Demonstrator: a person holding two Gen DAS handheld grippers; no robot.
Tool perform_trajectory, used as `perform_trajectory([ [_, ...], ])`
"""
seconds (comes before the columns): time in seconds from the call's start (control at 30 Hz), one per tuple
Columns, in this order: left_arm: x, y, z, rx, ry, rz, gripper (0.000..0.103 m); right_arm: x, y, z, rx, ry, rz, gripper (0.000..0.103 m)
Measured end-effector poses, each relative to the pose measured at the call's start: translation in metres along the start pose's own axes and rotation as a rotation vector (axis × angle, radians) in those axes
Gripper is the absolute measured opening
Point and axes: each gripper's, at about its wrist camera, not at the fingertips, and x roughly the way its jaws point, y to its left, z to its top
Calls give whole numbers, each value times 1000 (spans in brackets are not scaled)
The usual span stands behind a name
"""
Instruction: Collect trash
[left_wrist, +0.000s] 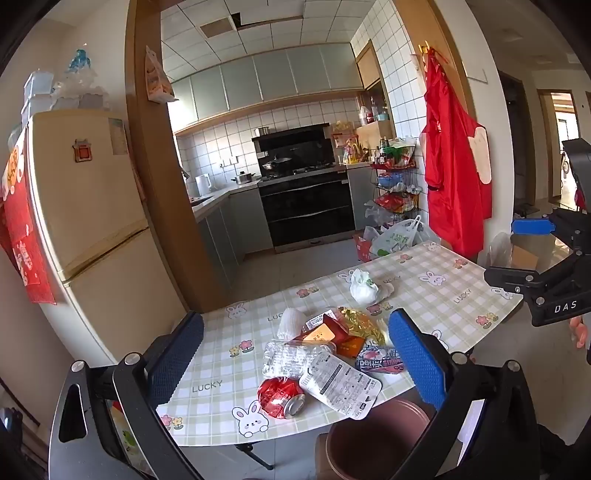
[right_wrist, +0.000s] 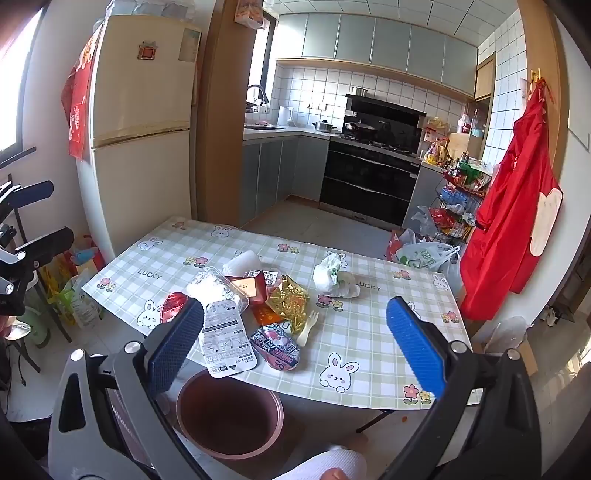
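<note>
On the near half of a folding table covered in glossy checked oilcloth printed with rabbits, flowers and "LUCKY", the trash lies in a loose heap. A crushed red drink can lies on its side, its silver end toward the table's near edge. Beside it are a crinkled clear plastic tray and a flat printed peel-off lid whose long axis runs toward the edge, overhanging it. Crumpled gold foil, red cartons, a white foam net sleeve and a pale plastic fork complete the heap — a knotted white plastic bag sits apart, farther back.

Below the edge stands a round, reddish-brown plastic bin. The left gripper and right gripper both hover with blue ribbed pads spread wide, empty. Behind is a white-tiled kitchen — a cream fridge stands left.
</note>
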Motion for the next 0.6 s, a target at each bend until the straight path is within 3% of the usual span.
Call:
perform_trajectory([
  [0.6, 1, 0, 0, 1, 0, -3, 99, -3, -4, 1, 6, -7, -12, 98],
])
